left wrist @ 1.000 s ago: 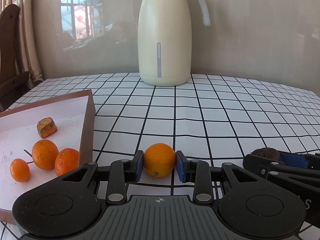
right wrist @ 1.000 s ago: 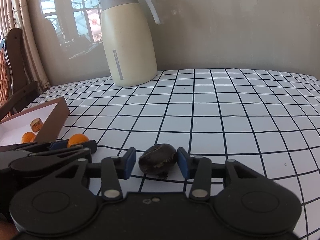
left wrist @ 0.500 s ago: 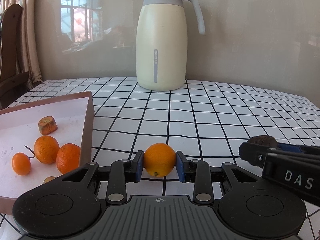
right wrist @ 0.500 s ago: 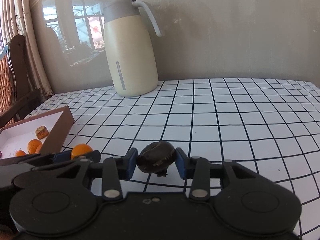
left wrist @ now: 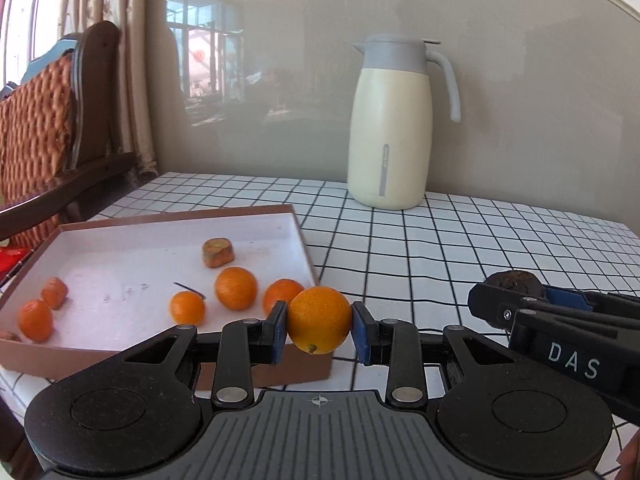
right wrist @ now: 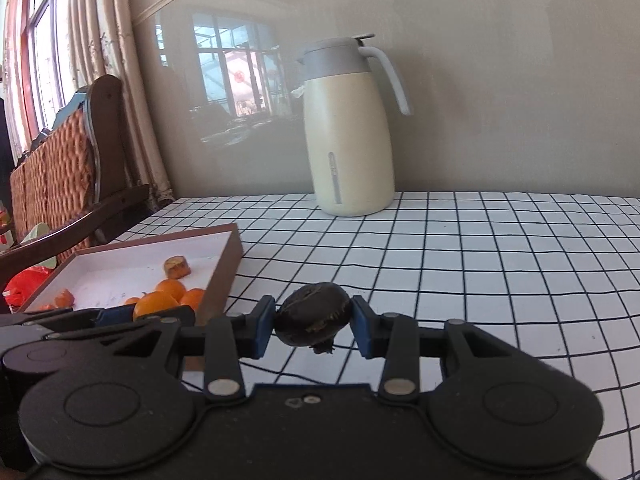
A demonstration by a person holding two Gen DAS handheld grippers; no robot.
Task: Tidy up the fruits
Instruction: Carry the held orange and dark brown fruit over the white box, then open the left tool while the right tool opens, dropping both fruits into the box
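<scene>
Orange [left wrist: 319, 319] stem-end down; dark fruit [right wrist: 313, 314] perhaps crosswise.

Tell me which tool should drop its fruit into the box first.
Left. The left tool holds the orange right at the brown box's near corner, while the right tool grips the dark fruit over the checked cloth, farther from it.

Left gripper [left wrist: 319, 327]: black plastic body, ribbed grey centre plate, silver rivets, blue finger pads [left wrist: 362, 334]. Right gripper [right wrist: 313, 326]: same build; white "DAS" lettering on its side.
</scene>
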